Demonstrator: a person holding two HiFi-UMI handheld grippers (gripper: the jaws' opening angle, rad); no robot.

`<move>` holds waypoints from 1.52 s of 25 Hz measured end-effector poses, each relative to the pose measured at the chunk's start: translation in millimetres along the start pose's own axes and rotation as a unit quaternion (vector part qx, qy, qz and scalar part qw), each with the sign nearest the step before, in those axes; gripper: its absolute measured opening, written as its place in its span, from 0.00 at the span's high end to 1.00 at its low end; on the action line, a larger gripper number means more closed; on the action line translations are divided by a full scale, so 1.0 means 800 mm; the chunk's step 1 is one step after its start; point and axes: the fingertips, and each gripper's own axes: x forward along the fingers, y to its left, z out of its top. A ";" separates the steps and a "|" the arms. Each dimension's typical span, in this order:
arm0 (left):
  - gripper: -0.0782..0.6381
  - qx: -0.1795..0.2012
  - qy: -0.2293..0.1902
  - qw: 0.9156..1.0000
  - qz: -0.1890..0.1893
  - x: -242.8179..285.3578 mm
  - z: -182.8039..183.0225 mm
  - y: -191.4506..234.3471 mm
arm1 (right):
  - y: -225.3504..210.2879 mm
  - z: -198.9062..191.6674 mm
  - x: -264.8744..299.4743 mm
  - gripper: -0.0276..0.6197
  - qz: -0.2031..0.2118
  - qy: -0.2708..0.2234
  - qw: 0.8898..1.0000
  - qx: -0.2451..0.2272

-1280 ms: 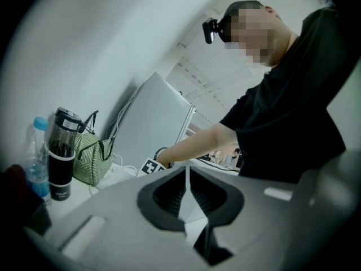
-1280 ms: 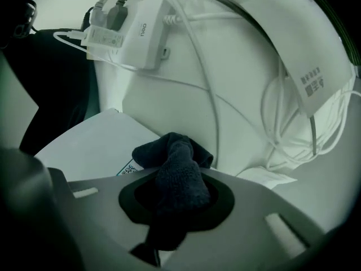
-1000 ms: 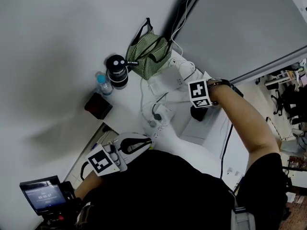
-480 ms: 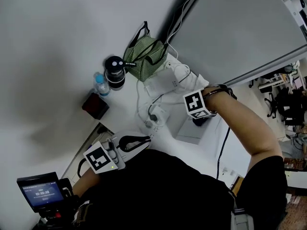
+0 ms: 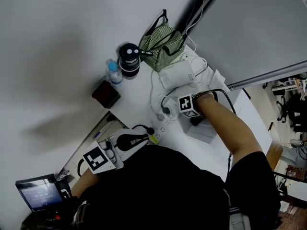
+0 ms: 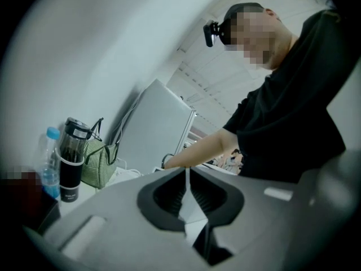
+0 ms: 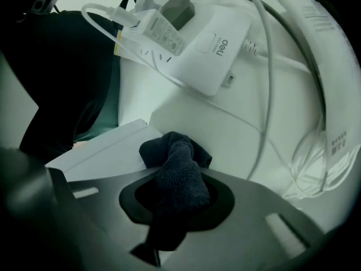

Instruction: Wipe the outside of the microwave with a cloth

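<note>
A white counter (image 5: 136, 97) runs along a big grey panel (image 5: 249, 28); the person's bare forearm (image 5: 225, 133) reaches across it. At the far end stands a green striped bag (image 5: 163, 42), with a black tumbler (image 5: 129, 60) just beside it, then a water bottle (image 5: 114, 73) and a small dark box (image 5: 106, 94). A white power brick (image 7: 208, 55) and a power strip (image 7: 152, 30) lie among loose cables. The right gripper (image 7: 176, 176) points down near a flat white box (image 7: 107, 154); its fingers pinch a dark cloth (image 7: 175, 151), which bunches up past their tips. The left gripper (image 6: 186, 174) is held near the person's body; its fingers are pressed together with nothing between them.
</note>
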 end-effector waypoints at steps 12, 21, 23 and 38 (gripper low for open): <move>0.86 0.034 -0.019 0.997 -0.064 0.041 0.042 -0.035 | 0.141 -0.096 -0.182 0.85 -0.025 -0.123 0.991 -0.037; 0.86 0.037 -0.025 0.997 -0.070 0.044 0.050 -0.037 | 0.150 -0.090 -0.150 0.85 -0.040 -0.052 0.997 -0.049; 0.86 0.032 -0.024 0.997 -0.060 0.038 0.044 -0.032 | 0.137 -0.064 -0.123 0.85 -0.028 -0.043 0.997 -0.054; 0.86 0.016 -0.013 1.000 -0.022 0.009 0.014 -0.012 | 0.064 0.048 -0.005 0.85 -0.005 -0.029 0.999 -0.024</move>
